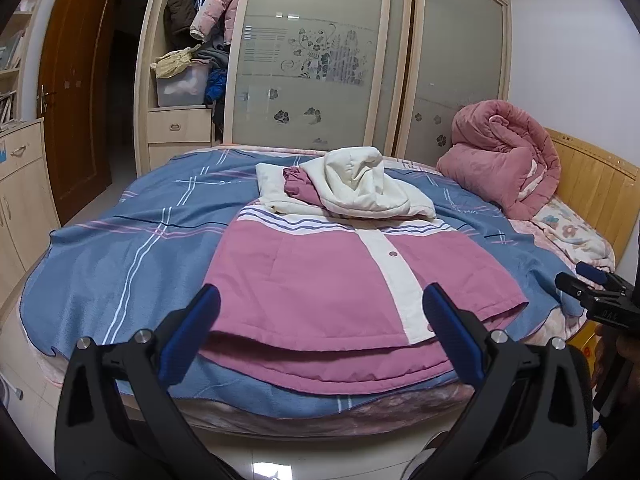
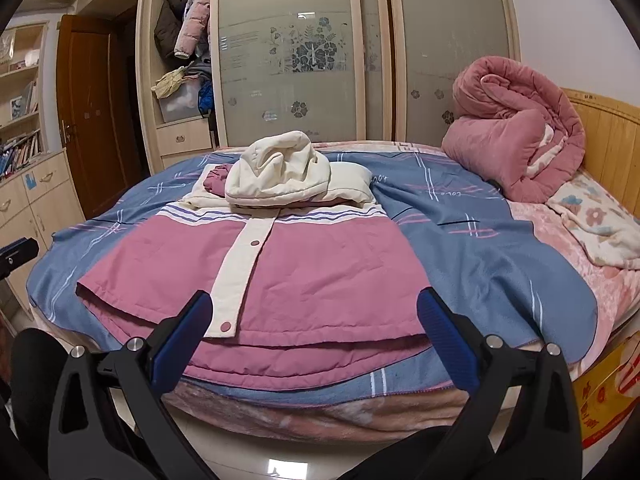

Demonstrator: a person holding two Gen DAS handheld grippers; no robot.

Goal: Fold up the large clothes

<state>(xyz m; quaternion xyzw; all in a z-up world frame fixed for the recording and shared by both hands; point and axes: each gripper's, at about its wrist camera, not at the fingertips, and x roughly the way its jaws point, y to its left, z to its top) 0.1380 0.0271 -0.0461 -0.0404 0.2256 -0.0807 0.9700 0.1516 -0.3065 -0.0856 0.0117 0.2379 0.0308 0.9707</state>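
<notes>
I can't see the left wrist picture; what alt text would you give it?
A pink and cream jacket lies flat on a blue bedspread, hood bunched at the far end. The open left gripper hovers at the near hem, holding nothing; the right gripper shows at the right edge.

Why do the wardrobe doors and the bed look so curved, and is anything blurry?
Both wrist views use fisheye lenses: the wardrobe doors bow and the bed bulges, with dark corners. The pink jacket looks sharp in both. In the right wrist view, a ceiling light glares off the floor tiles.
</notes>
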